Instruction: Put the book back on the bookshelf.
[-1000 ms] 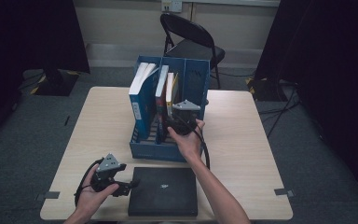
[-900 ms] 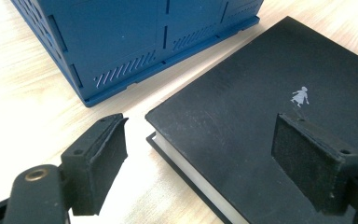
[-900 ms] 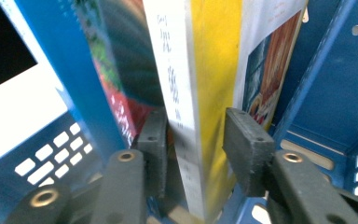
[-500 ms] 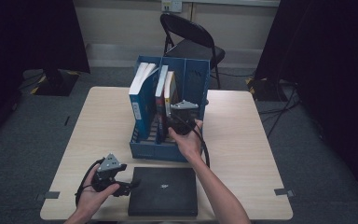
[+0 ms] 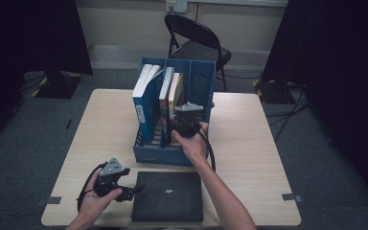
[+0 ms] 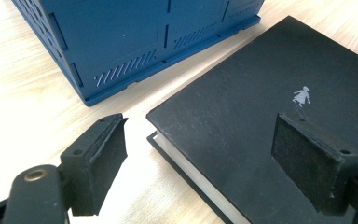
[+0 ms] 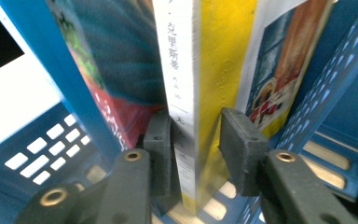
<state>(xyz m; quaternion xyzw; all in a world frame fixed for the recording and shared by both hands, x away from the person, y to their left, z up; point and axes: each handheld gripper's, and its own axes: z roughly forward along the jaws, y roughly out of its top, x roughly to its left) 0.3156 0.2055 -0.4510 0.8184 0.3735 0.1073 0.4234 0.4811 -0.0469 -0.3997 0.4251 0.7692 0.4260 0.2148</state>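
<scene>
Spanning whole scene: worktop (image 5: 268, 143), w/ blue rack (image 5: 163, 155) right around right claw (image 7: 198, 137). Lying flat just under and ahead of left claw (image 6: 200, 156): black book (image 6: 242, 116), not yet lifted. Standing upright btwn right claw's pads, in rack's middle slot: yellow book (image 7: 219, 70), shelved by the look of it. Right claw: just been opening, one pad by spine, other clear of cover, prob. letting go. Left claw: wide open, straddling black book's corner, no grip. Left to do, likely: grab black book, shelve it.
</scene>
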